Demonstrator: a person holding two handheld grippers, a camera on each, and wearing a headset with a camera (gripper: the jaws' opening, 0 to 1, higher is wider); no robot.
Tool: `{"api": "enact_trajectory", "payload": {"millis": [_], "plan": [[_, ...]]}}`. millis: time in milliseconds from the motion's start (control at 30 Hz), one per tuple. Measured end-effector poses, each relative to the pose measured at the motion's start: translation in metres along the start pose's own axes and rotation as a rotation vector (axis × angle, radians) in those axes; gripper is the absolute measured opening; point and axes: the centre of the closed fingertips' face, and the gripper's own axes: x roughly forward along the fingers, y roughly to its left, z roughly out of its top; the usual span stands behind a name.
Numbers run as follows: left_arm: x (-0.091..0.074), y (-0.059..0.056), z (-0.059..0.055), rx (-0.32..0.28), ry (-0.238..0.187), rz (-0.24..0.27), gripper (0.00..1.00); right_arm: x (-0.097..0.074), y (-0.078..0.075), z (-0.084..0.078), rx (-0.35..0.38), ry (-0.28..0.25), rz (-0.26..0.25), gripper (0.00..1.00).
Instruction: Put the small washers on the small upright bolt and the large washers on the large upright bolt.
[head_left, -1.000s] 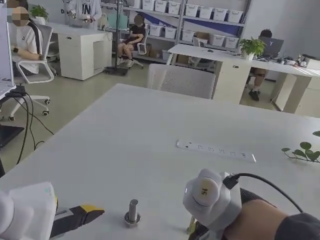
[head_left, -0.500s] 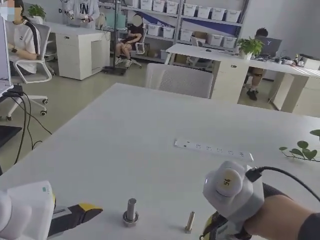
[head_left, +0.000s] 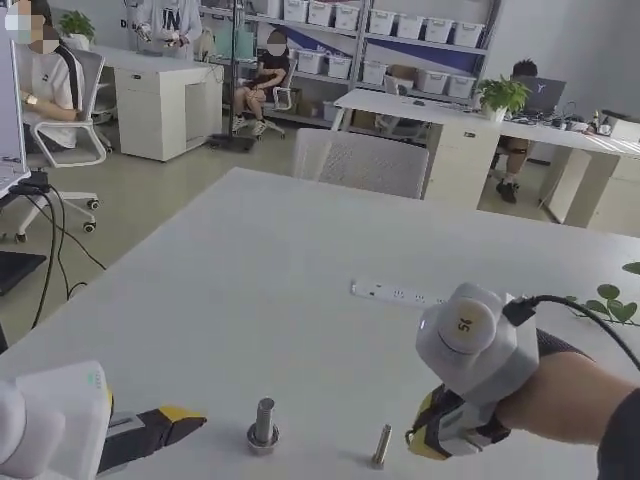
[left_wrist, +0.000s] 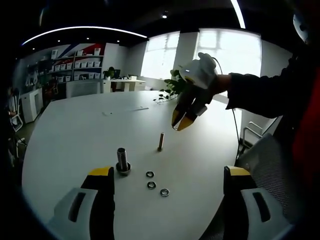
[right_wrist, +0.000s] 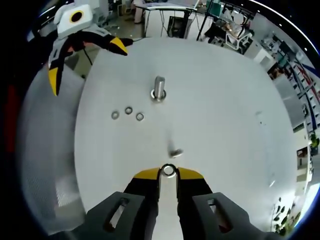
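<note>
Pinching one small silver ring washer (right_wrist: 169, 170) between the yellow tips of the right gripper (right_wrist: 169, 174), poised over the white tabletop (head_left: 300, 260) near the slim upright steel bolt (head_left: 382, 446). Lying loose beside the thick upright steel bolt (left_wrist: 121, 161), three more silver ring washers (left_wrist: 151, 185), none yet threaded on by the look of it. Holding the left gripper (left_wrist: 168, 172) spread wide and empty, well short of them.

White workbench (head_left: 250, 300) in open office; grey chair (head_left: 360, 160) at its far edge, white desks (head_left: 165, 95) beyond, shelving (head_left: 400, 45) of white bins (head_left: 438, 26) (rear wall) behind those, pale floor (head_left: 150, 200) left of it
</note>
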Motion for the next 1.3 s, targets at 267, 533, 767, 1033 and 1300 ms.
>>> {"api": "enact_trajectory", "payload": {"millis": [267, 533, 767, 1033, 1300], "plan": [[0.000, 0.000, 0.001, 0.001, -0.003, 0.002, 0.90, -0.005, -0.007, 0.007, -0.022, 0.004, -0.013, 0.13], [0.000, 0.000, 0.001, 0.000, -0.005, 0.002, 0.90, -0.005, -0.017, 0.017, -0.053, 0.015, -0.019, 0.13], [0.000, 0.001, 0.001, -0.003, -0.005, 0.004, 0.90, 0.002, -0.021, 0.022, -0.075, 0.030, -0.006, 0.13], [-0.001, 0.002, 0.000, -0.008, -0.005, 0.006, 0.90, 0.013, -0.022, 0.021, -0.090, 0.053, 0.018, 0.13], [-0.001, 0.003, 0.000, -0.008, -0.003, 0.010, 0.90, 0.024, -0.021, 0.017, -0.099, 0.083, 0.044, 0.13]]}}
